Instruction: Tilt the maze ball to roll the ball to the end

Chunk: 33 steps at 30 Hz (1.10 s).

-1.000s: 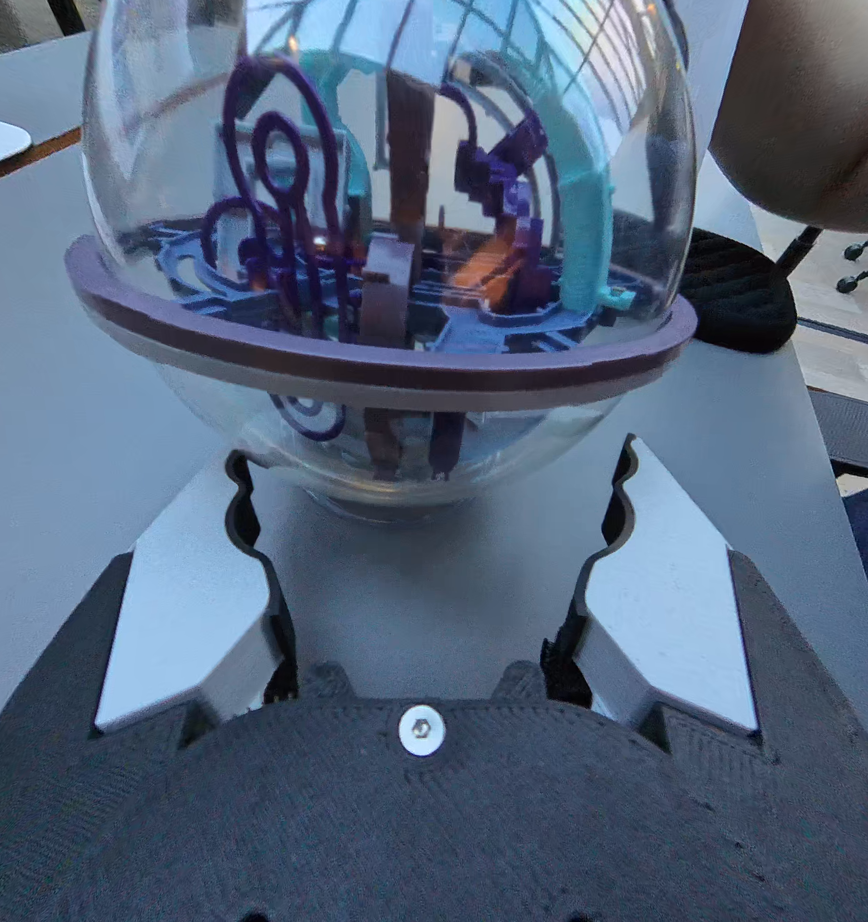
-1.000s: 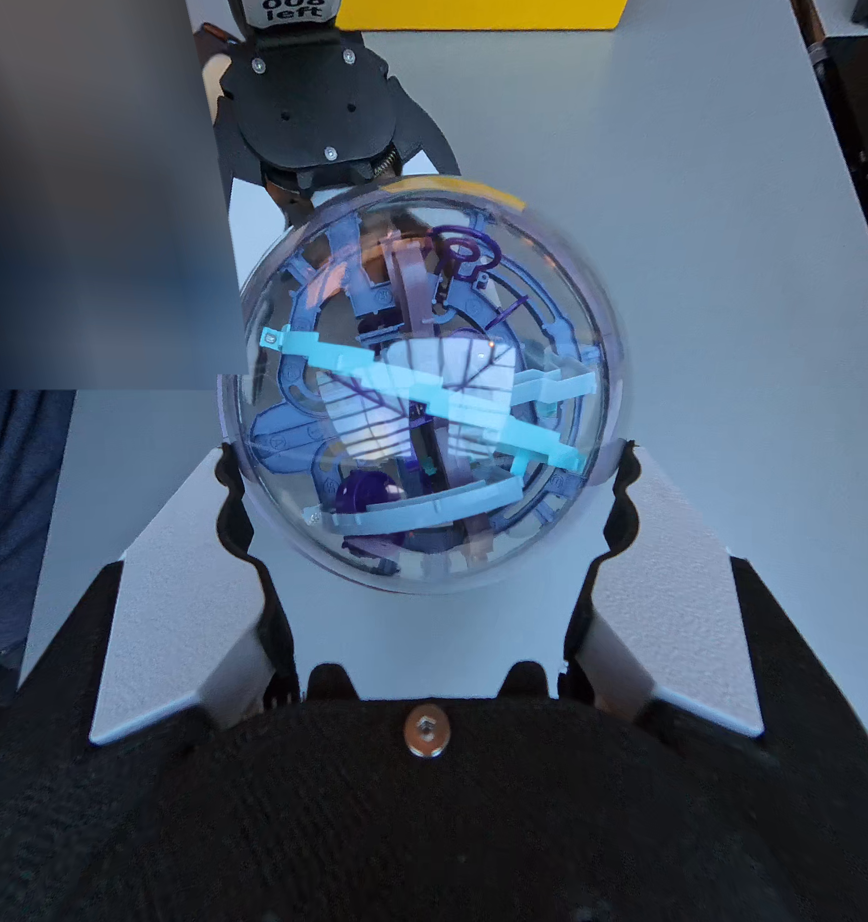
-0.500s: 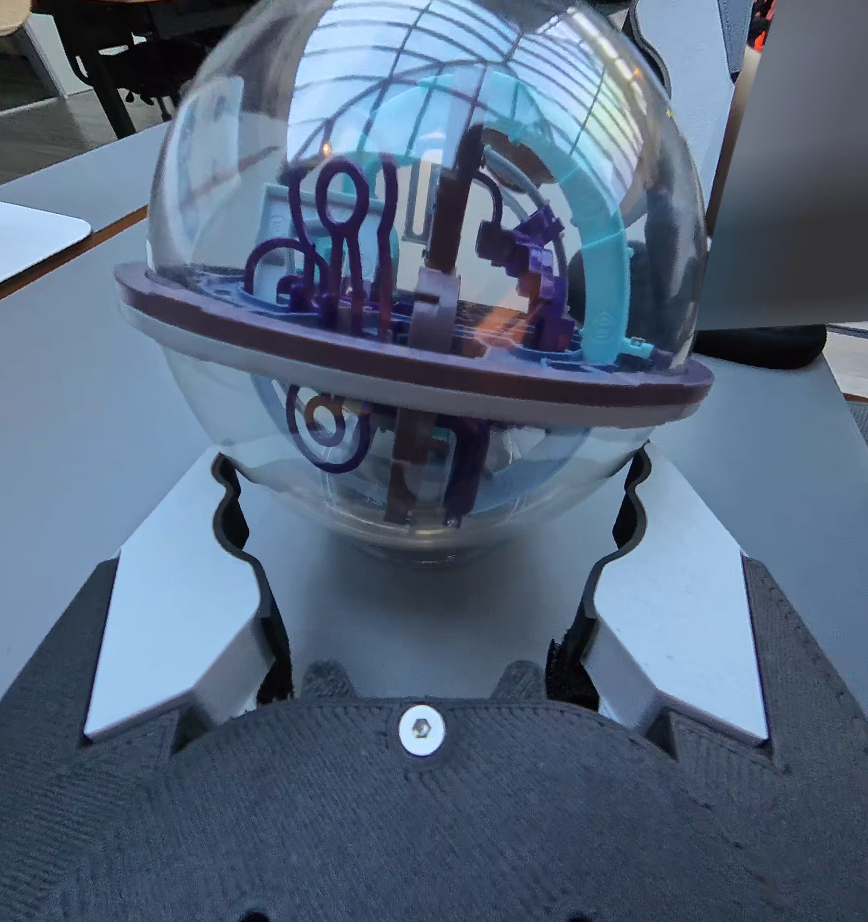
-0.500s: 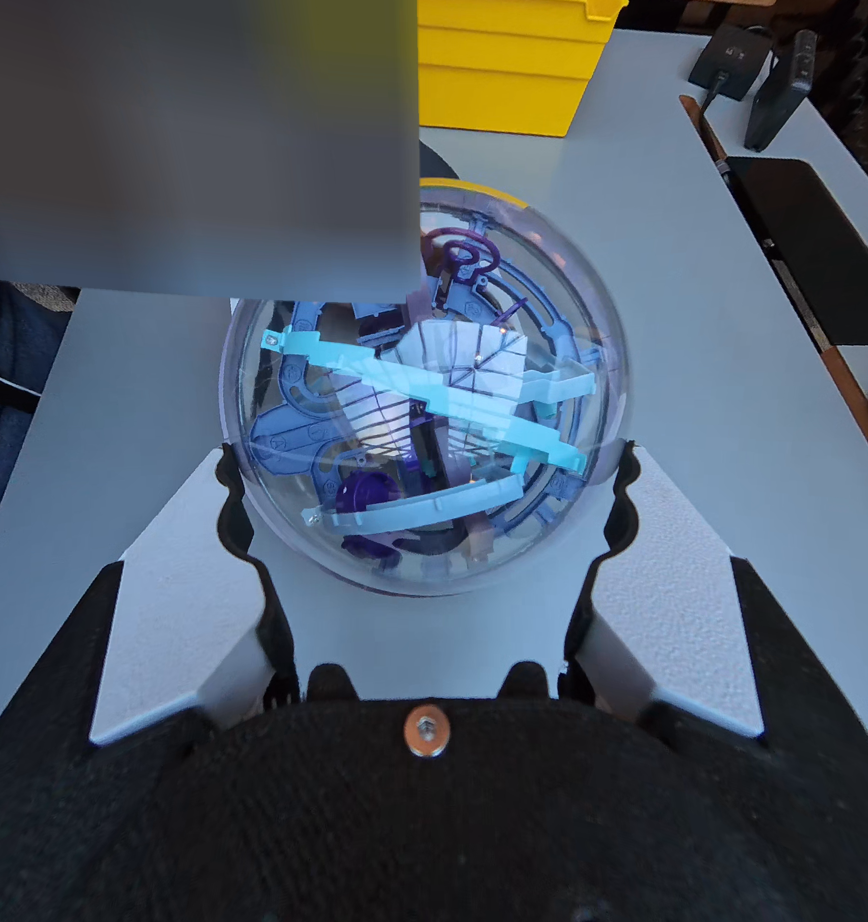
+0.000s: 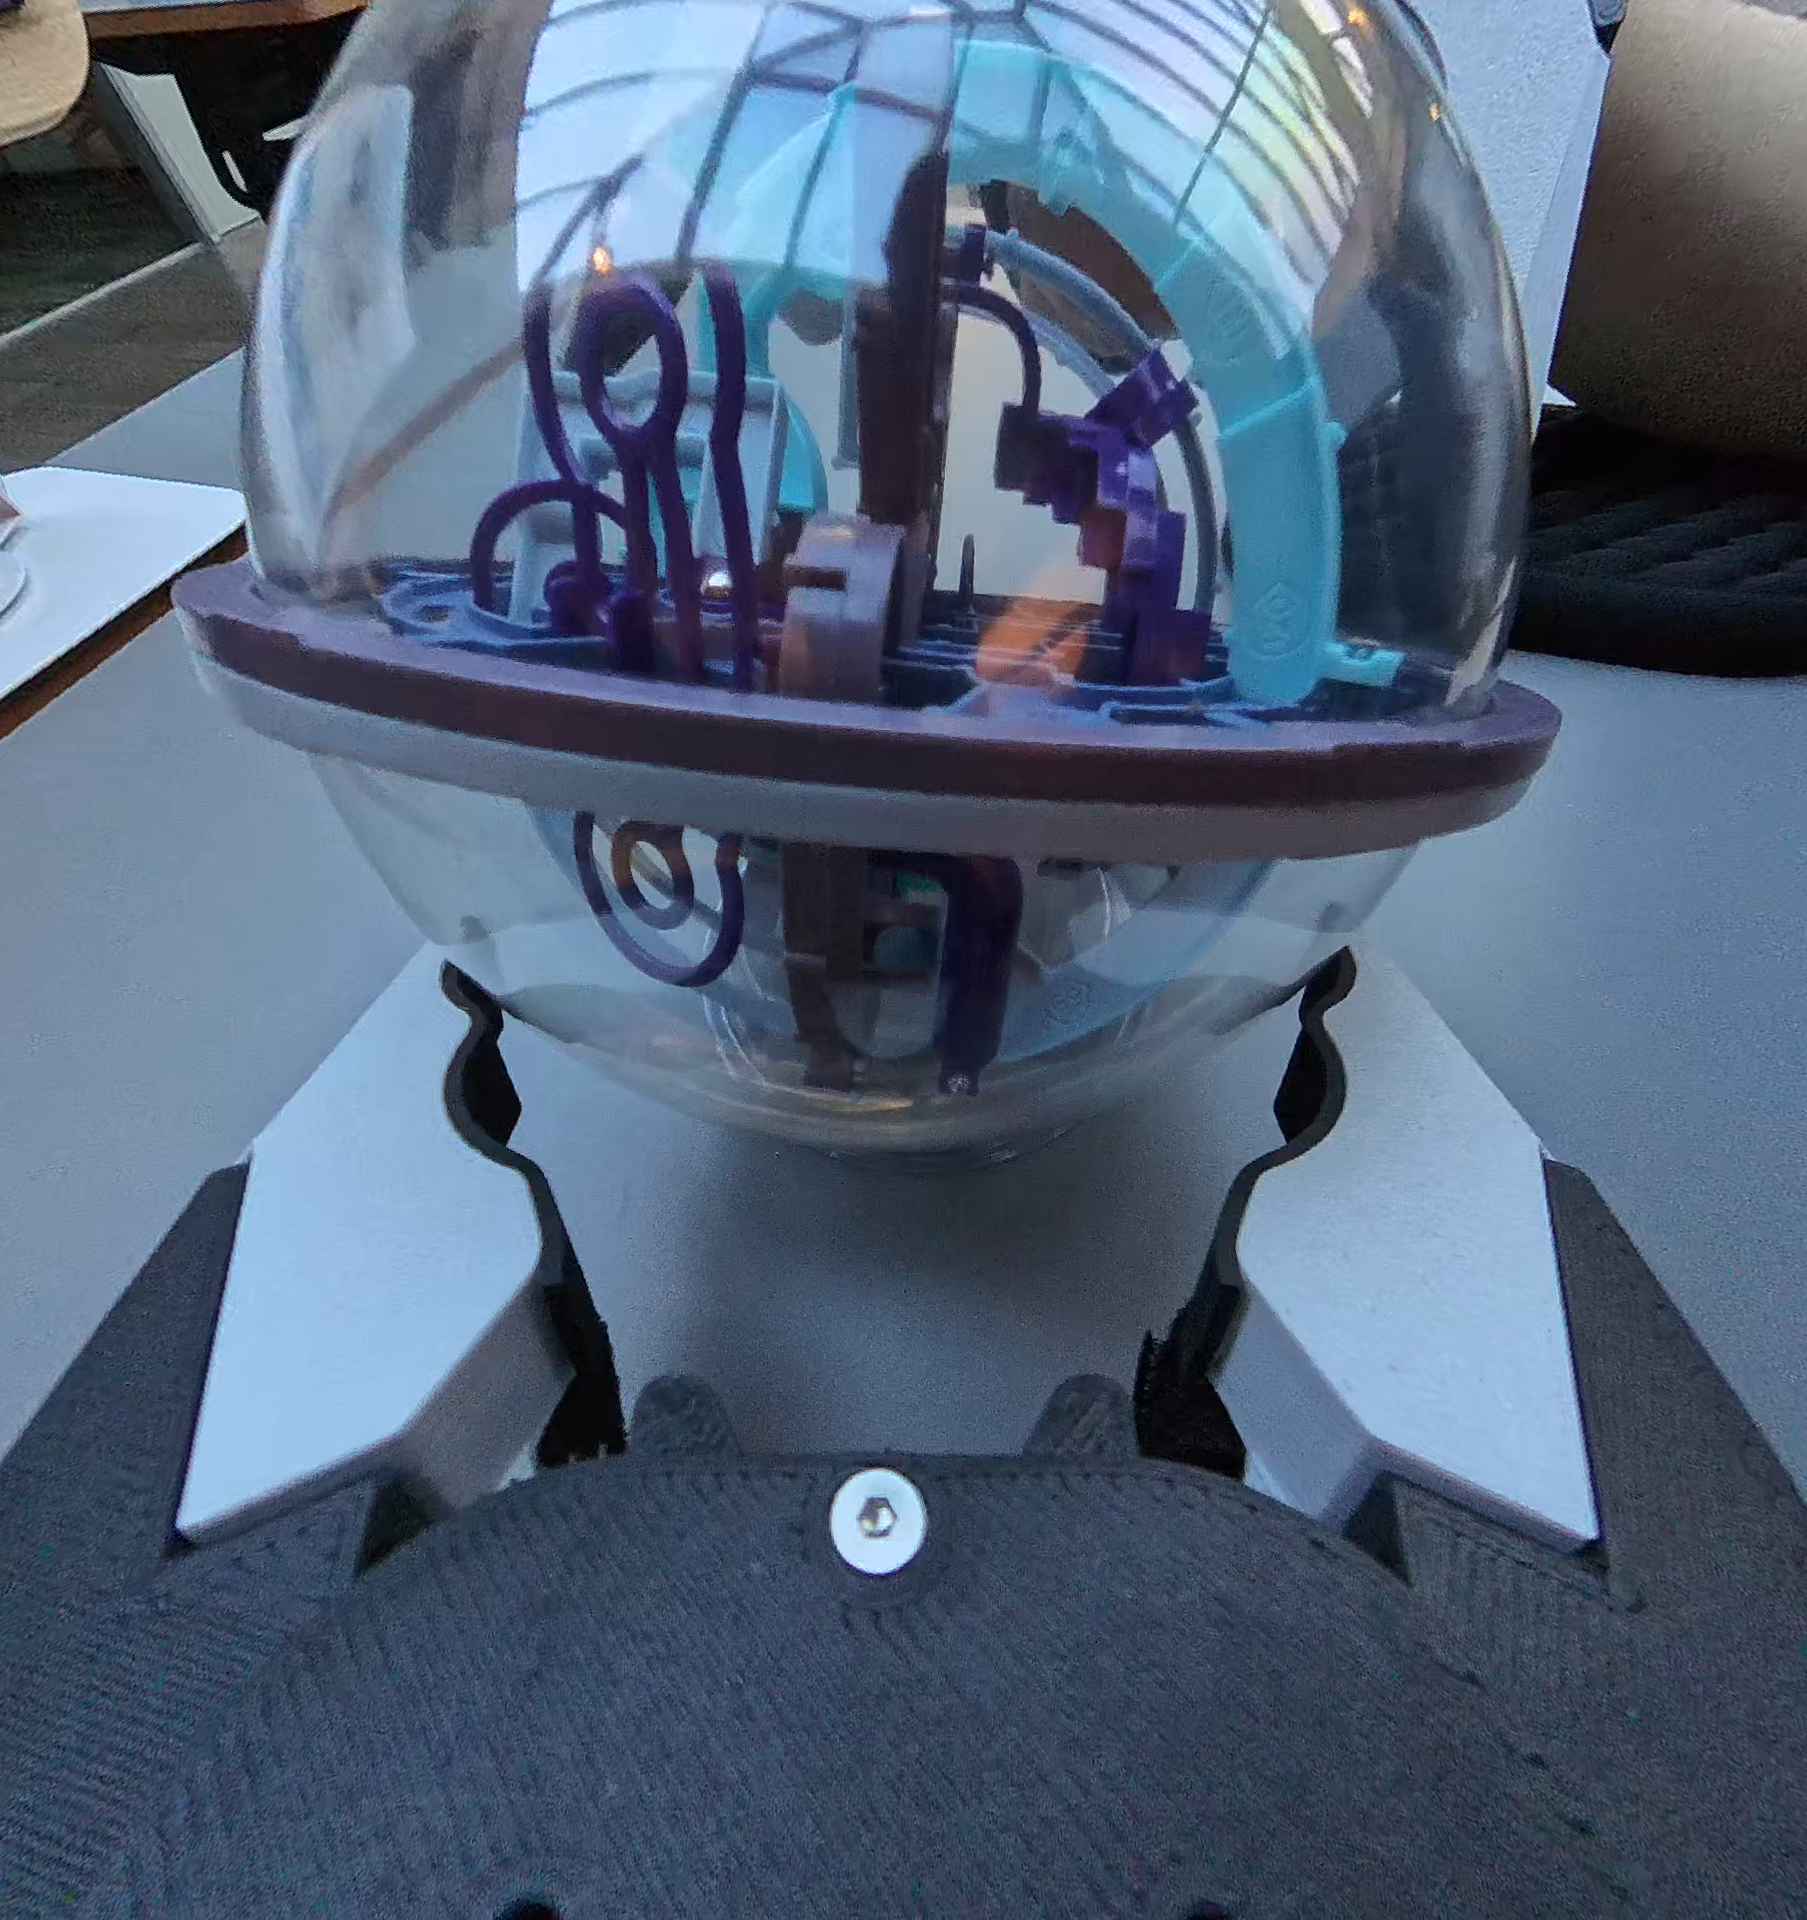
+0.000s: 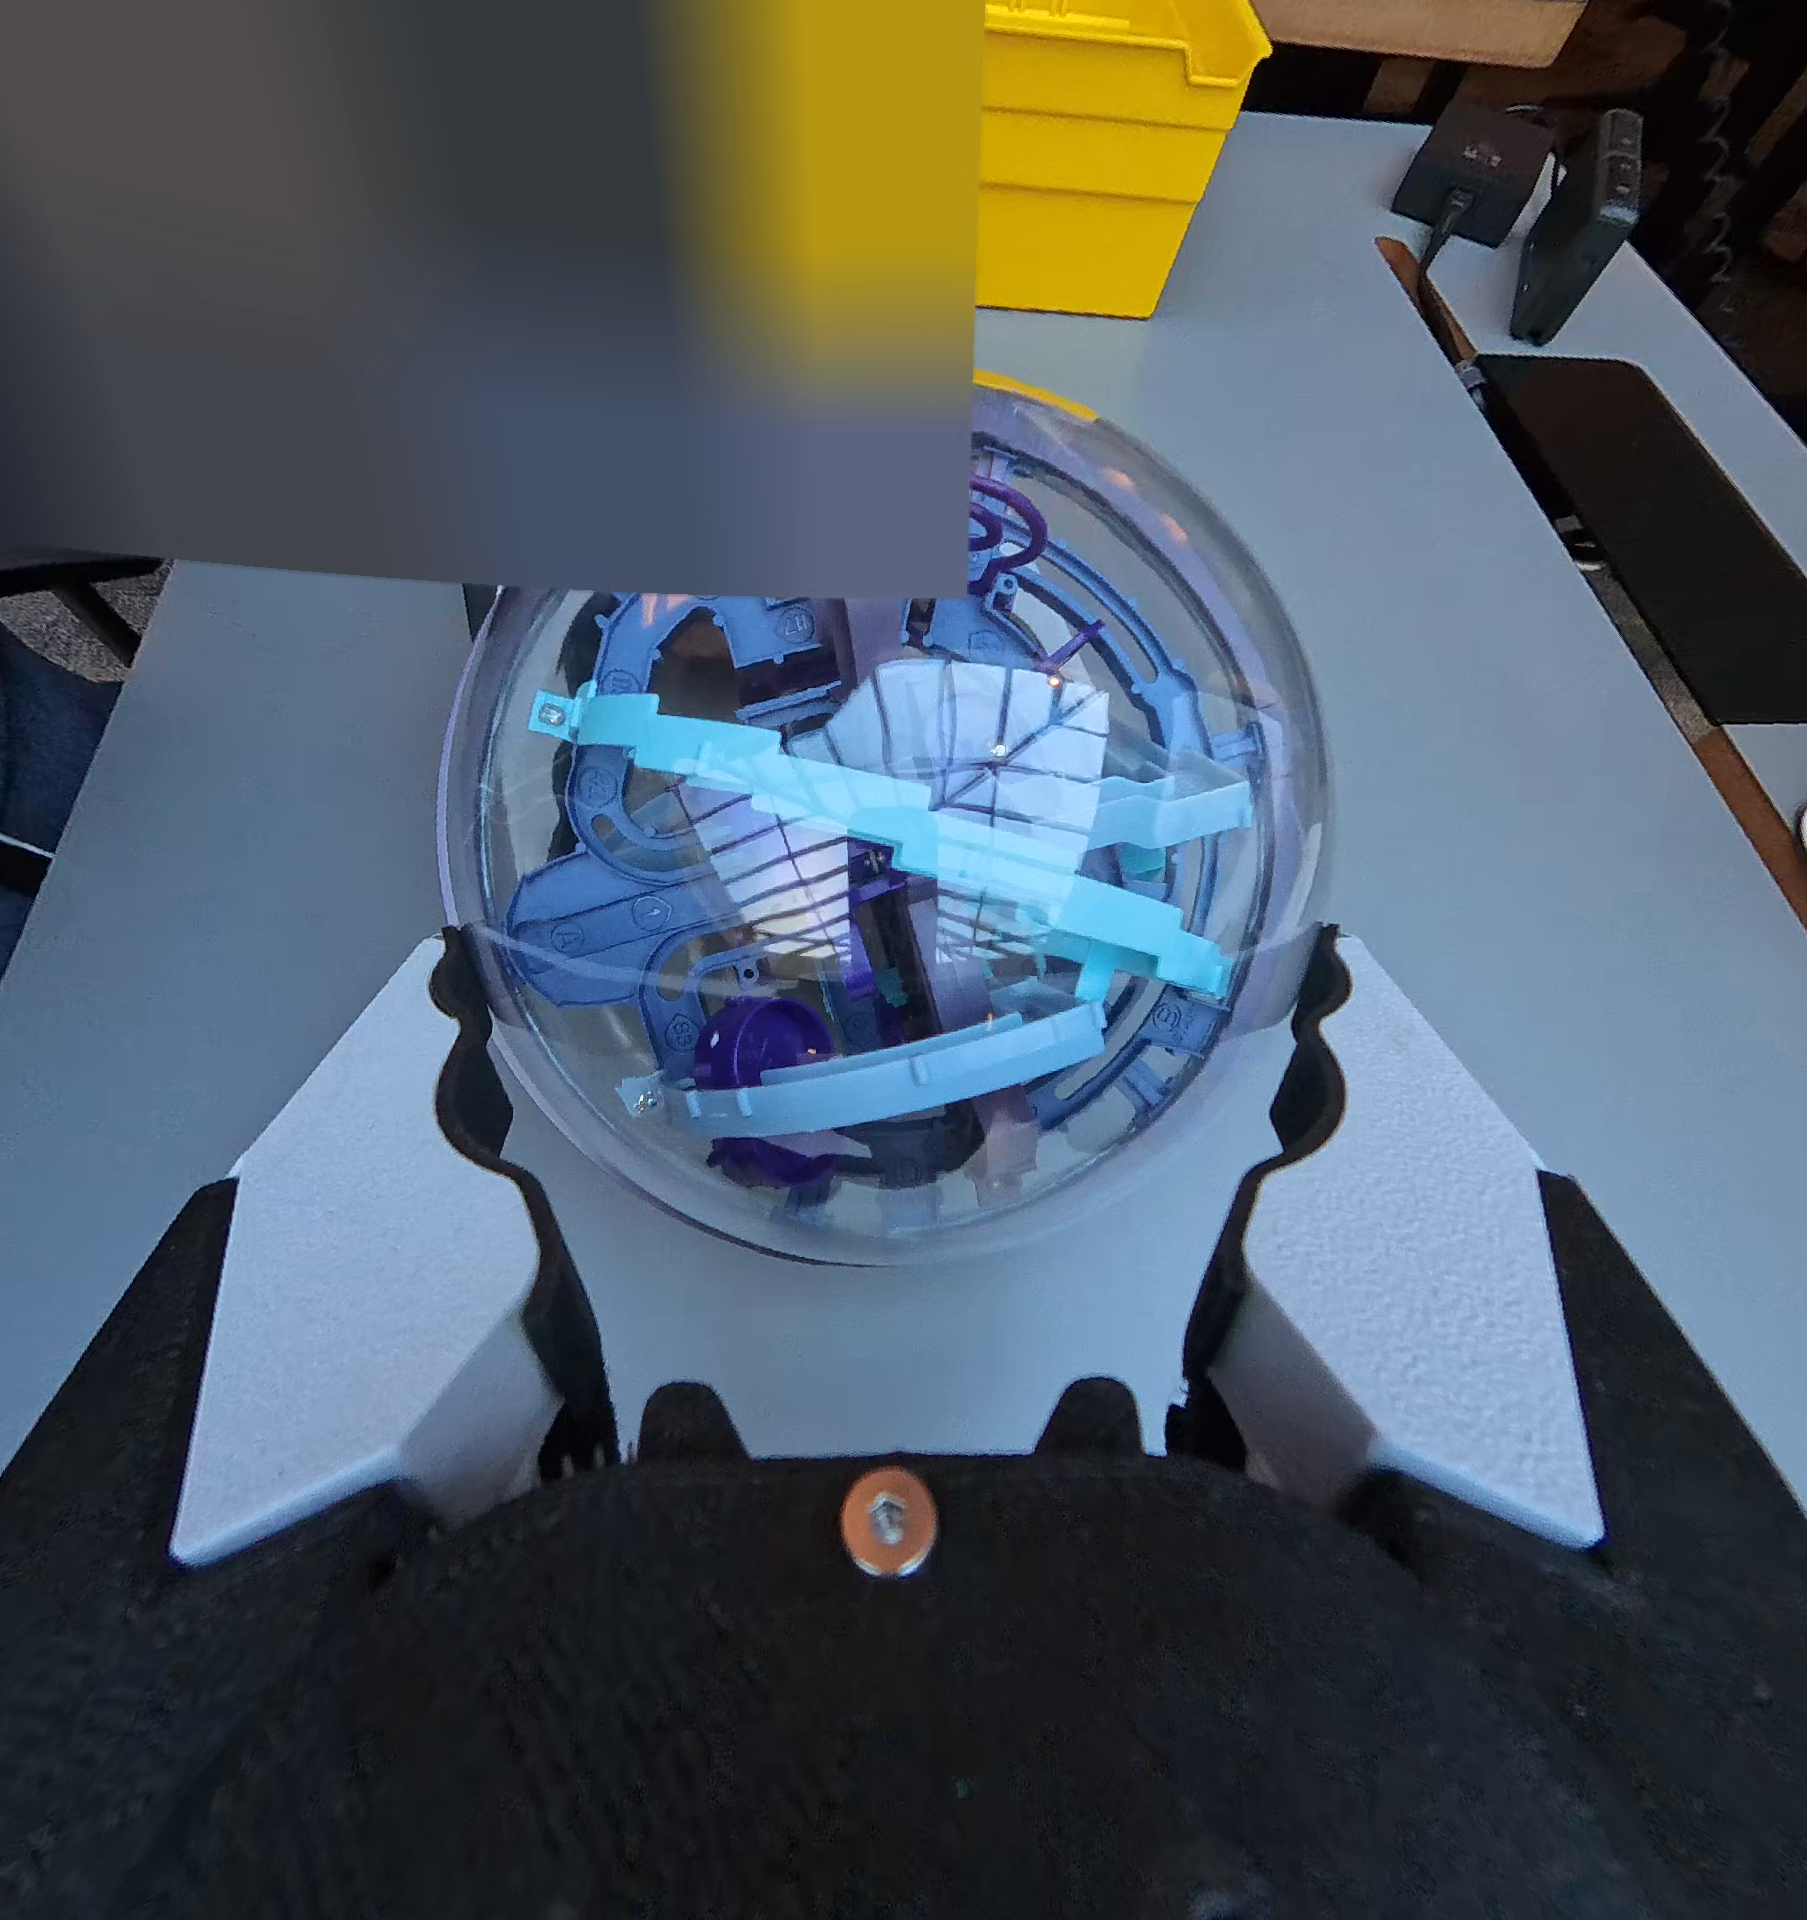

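Note:
The maze ball (image 5: 878,769) is a clear sphere with a purple ring round its middle and blue, teal and purple tracks inside. A small steel ball (image 5: 717,608) sits on the ring-level track, left of centre. My left gripper (image 5: 894,997) is open, its tips either side of the sphere's lower half; I cannot tell if they touch. In the right wrist view the maze ball (image 6: 878,831) sits between the tips of my right gripper (image 6: 888,956), which press on its ring at both sides. The left gripper is hidden there.
The grey table (image 6: 1450,831) carries a yellow bin (image 6: 1096,177) at the far edge, small black devices (image 6: 1470,177) and a black pad (image 6: 1688,540) to the right. The left wrist view shows a white tray (image 5: 99,551) and a black mesh cushion (image 5: 1688,561).
My left gripper has moved in until the sphere's lower half lies between its tips. The right gripper has tipped upward with the ball fixed in it. The steel ball now shows.

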Motion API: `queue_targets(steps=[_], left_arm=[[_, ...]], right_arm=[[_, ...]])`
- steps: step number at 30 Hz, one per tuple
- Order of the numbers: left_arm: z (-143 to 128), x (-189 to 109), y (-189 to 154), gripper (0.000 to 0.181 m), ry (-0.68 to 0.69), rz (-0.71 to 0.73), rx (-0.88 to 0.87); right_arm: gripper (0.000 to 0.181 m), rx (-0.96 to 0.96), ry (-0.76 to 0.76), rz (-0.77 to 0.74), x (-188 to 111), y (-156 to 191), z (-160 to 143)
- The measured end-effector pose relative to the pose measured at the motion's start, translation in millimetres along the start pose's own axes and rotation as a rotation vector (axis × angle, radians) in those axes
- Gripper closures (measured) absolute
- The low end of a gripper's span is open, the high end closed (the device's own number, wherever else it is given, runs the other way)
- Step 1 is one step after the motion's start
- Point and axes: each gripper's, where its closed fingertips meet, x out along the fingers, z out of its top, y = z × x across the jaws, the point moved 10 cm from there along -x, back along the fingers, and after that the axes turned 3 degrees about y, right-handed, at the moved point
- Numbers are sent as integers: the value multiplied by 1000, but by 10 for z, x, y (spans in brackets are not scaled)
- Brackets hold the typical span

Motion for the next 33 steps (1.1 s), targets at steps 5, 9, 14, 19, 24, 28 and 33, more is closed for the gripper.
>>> queue_targets(steps=[5,9,14,19,24,28,33], left_arm=[[11,-30,-20,32,-19,6,17],[40,-57,-34,32,-43,4,21],[69,-98,-36,32,-77,3,18],[101,-147,-38,32,-110,9,30],[132,-182,-31,31,-135,12,35],[173,-235,-31,32,-154,14,32],[225,-318,-23,32,-184,21,43]], right_arm=[[30,5,-11,-1,-2,26,-25],[30,18,-46,1,-20,40,-39],[30,29,-87,6,-30,44,-36],[30,29,-120,7,-30,51,-38],[30,29,-155,6,-35,51,-27],[30,51,-201,24,-22,42,-39],[30,80,-239,52,24,34,-57]])
